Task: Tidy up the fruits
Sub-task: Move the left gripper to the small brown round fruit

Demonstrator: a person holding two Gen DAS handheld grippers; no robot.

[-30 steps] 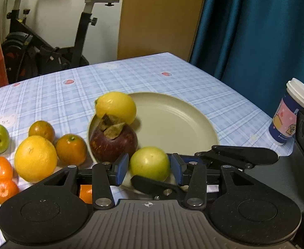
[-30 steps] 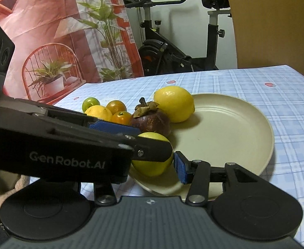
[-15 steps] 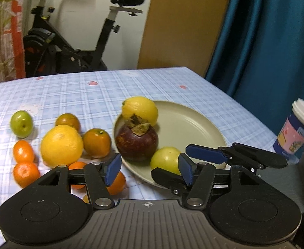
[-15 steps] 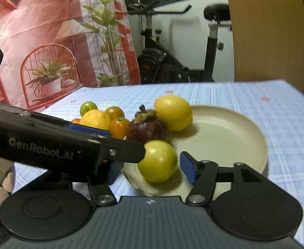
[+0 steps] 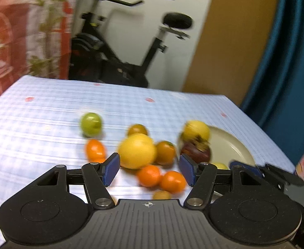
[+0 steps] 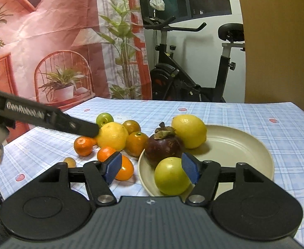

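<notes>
A yellow-green fruit [image 6: 172, 176], a dark mangosteen [image 6: 164, 147] and a lemon [image 6: 188, 131] sit on the beige plate [image 6: 235, 145], the green one at its 7 o'clock rim. Oranges [image 6: 112, 136] cluster on the checked worktop [image 6: 287, 128] at the plate's 9 o'clock. The right tongs [image 6: 150, 167] gape wide and empty near the plate; the left tongs [image 5: 149, 169], blurred, also hang wide open, holding nothing.
</notes>
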